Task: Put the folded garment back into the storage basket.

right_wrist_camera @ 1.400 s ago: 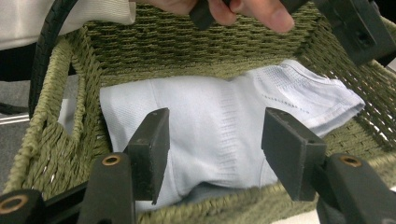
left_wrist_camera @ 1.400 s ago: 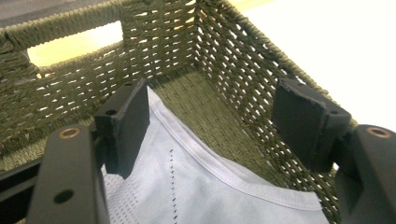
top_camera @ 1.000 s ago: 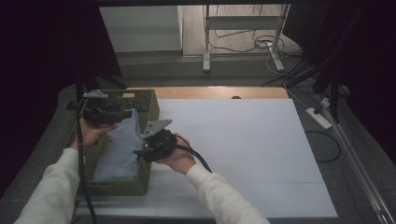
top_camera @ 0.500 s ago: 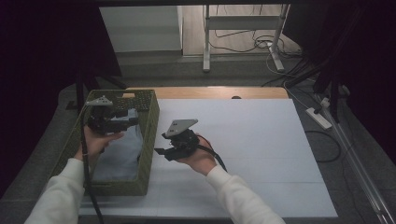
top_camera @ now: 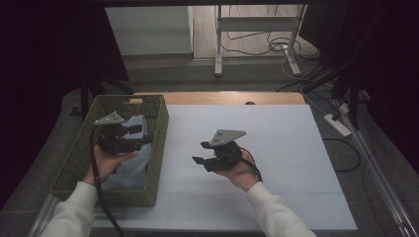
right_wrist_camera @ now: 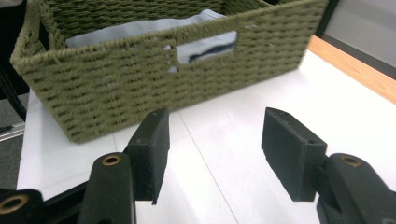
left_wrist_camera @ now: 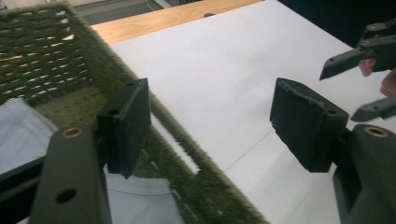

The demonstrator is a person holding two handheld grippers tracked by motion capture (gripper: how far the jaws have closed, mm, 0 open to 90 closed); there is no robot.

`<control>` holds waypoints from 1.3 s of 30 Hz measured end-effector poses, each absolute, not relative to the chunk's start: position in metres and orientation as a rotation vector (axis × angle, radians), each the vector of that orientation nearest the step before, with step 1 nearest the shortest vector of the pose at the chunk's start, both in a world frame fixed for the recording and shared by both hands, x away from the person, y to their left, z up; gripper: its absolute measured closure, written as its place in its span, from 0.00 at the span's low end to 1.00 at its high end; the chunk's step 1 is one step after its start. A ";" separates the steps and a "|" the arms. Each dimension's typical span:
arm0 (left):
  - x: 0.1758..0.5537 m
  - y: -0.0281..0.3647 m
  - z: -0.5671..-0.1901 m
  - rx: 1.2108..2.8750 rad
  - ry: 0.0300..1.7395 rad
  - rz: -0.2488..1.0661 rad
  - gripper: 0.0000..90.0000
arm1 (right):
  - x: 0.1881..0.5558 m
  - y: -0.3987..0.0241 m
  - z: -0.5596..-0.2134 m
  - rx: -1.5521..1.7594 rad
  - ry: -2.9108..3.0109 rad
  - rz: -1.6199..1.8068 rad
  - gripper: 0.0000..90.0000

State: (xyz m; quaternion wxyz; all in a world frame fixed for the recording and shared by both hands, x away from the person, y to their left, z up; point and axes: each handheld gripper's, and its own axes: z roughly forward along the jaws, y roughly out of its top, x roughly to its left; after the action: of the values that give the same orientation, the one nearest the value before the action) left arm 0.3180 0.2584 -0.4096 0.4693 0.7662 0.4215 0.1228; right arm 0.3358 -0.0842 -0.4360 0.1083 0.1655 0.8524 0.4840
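Left gripper (top_camera: pixel 141 140): jaws wide apart and empty, held above the green woven basket (top_camera: pixel 157 143); in the left gripper view its jaws straddle the basket's near wall, one pad over the inside, one over the white table (left_wrist_camera: pixel 224 79).

Right gripper (top_camera: pixel 200 153): jaws wide apart, holding nothing, poised over the white table with its jaws aimed at the basket's side wall (right_wrist_camera: pixel 140 98).

Folded cloth (top_camera: pixel 131 165): pale blue-grey, lying in the basket, directly below and slightly behind the left gripper's jaws; from the right gripper it lies straight ahead beyond the woven wall, glimpsed through the handle slot (right_wrist_camera: pixel 205 46).

Long axis: the cloth runs along the basket's length, toward and away from the person, crosswise to the right gripper's line of sight.

Nearer hand: the left, hovering right over the cloth; the right stands well apart, with the basket wall between.

Likely turning point: any next reach for the cloth goes downward from the left gripper.
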 end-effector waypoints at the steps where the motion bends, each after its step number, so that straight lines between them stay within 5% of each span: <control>1: 0.315 0.256 -0.409 1.878 1.027 0.302 0.33 | 0.335 -0.089 -0.436 0.492 2.502 1.422 0.47; 39: 0.263 0.207 -0.425 1.924 0.952 0.222 0.32 | 0.292 -0.274 -0.460 0.809 2.360 1.341 0.46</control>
State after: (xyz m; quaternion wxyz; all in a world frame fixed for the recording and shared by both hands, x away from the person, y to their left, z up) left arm 0.2629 0.2069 -0.4254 0.4724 0.7858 0.3888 0.0906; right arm 0.2915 -0.2739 -0.4601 0.1541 0.2822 0.8234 0.4677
